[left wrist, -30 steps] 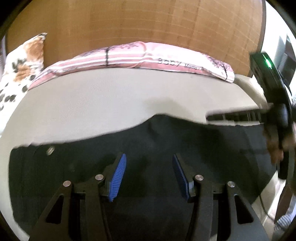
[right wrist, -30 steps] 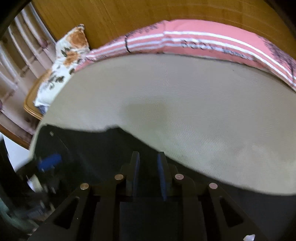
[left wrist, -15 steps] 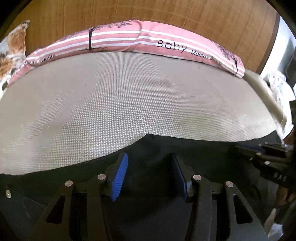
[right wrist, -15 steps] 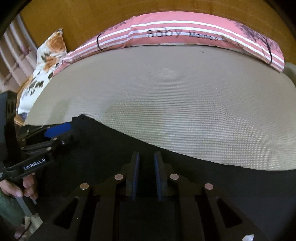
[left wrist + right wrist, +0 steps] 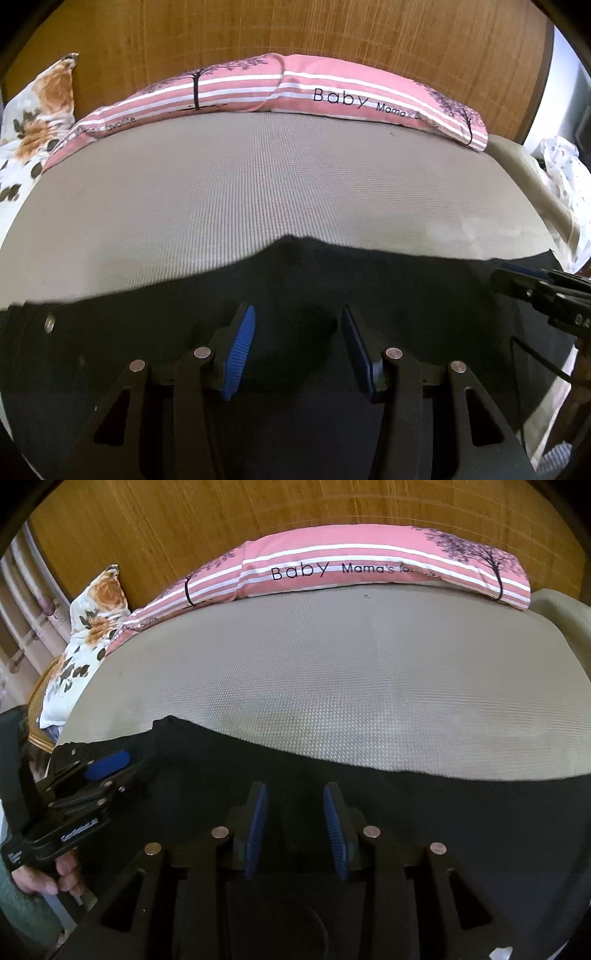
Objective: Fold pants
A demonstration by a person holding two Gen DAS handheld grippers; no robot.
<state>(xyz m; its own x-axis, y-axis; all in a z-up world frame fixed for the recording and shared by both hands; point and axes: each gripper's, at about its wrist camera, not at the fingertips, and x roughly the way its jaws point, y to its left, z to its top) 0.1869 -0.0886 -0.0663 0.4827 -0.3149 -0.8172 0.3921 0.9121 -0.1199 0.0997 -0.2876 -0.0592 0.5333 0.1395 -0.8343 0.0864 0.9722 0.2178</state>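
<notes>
Left tool (image 5: 295, 347) half-wide over black pants (image 5: 295, 280), nothing between my pads. Right tool (image 5: 295, 827) opening, narrow gap, empty. Pants lie flat on near edge of bed (image 5: 258, 184).

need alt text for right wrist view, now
Right tool over black pants on a beige bed, its jaws opening with nothing pinched between them. Left tool sits at the pants' left end; a pink pillow lies behind.
</notes>
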